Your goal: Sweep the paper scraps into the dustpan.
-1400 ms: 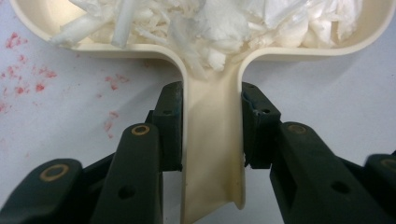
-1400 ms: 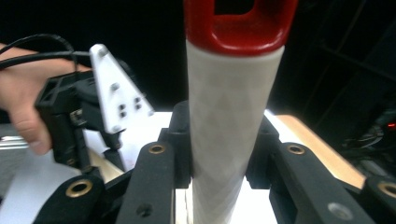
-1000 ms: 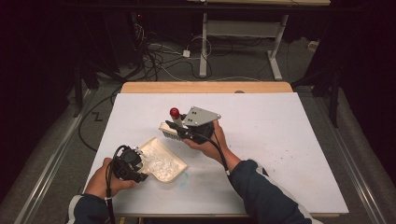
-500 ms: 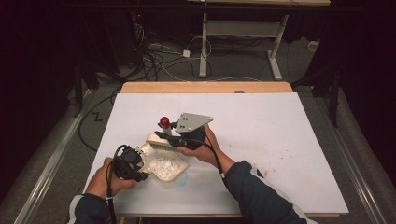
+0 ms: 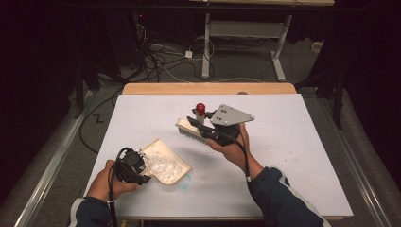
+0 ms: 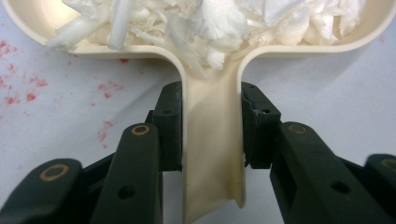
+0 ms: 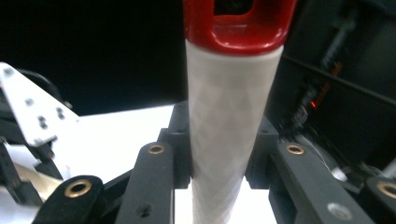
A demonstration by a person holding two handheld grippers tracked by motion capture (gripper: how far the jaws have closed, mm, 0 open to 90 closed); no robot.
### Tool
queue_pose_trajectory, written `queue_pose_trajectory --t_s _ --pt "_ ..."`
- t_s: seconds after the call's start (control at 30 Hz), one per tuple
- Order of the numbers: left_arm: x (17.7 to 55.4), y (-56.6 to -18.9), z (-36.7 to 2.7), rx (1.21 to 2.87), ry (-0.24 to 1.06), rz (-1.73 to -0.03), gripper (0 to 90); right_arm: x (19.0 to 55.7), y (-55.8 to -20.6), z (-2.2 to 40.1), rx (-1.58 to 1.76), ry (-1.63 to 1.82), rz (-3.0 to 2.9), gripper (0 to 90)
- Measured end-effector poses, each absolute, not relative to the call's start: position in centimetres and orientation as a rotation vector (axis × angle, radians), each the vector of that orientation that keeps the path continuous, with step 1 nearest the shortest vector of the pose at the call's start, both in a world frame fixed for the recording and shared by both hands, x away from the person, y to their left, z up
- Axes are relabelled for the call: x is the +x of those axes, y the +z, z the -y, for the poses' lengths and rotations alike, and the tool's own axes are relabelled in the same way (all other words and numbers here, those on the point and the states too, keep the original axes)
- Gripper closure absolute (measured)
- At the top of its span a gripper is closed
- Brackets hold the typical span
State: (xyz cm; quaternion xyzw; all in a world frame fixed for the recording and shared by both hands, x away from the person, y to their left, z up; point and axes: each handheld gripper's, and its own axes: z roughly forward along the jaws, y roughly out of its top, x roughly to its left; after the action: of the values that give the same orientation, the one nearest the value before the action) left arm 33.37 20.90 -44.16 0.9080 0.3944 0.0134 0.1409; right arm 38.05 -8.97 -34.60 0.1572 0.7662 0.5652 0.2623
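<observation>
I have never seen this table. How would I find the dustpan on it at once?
Start at the white table and look to its near left part. The dustpan lies flat there, its handle clamped in the left gripper. It is cream, shallow and holds white paper scraps, whereas the brush in the right gripper is raised and has a red-tipped handle.

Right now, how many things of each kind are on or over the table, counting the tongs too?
Tongs: 2, the left tongs and the right tongs
Dustpan, cream, with white paper scraps in it: 1
Brush, white handle with a red end: 1
Total: 4 things
</observation>
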Motion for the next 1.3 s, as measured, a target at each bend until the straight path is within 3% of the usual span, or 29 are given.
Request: queue_pose_trajectory --t_s 0.4,1.03,1.3 --pt "32.6 -43.8 -20.5 2.697 0.049 -1.081 63.3 36.3 -36.1 12.9 0.587 1.276 -2.139 70.3" --pt "32.5 -43.8 -19.8 2.716 0.058 -1.053 63.3 30.5 -38.1 6.9 0.387 1.326 -2.269 70.0" --pt "32.6 -43.9 -19.7 2.711 0.05 -1.062 63.3 30.8 -36.9 7.8 0.392 1.464 -2.236 70.3"
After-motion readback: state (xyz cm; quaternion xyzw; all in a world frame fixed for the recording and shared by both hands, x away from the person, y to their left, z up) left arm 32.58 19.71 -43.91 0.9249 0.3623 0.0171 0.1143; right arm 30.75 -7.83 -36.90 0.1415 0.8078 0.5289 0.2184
